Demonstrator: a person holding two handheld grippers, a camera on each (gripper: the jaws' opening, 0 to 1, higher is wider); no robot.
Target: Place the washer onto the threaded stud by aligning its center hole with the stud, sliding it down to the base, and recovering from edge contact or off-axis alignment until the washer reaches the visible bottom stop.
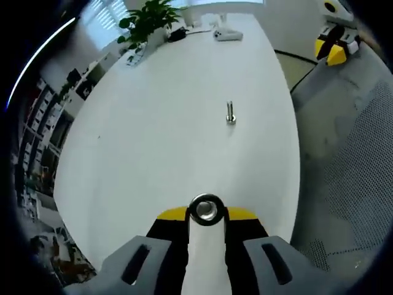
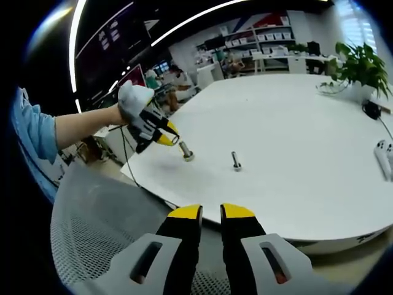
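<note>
Washer [image 1: 206, 209] pinched at the yellow tips of the left hand-held gripper [image 1: 206, 215], hole facing the camera, above the white desk [image 1: 153, 141]. Threaded stud [image 1: 230, 114] upright on the desk, well ahead of the washer (head down, shaft up). From the right gripper view: left hand-held gripper [image 2: 175, 142] carried by a white-gloved hand [image 2: 134, 100], forearm level, washer [image 2: 186, 152] near the stud [image 2: 236, 161]. Right hand-held gripper [image 2: 210, 214] with tips nearly together, nothing between, off the desk edge.
</note>
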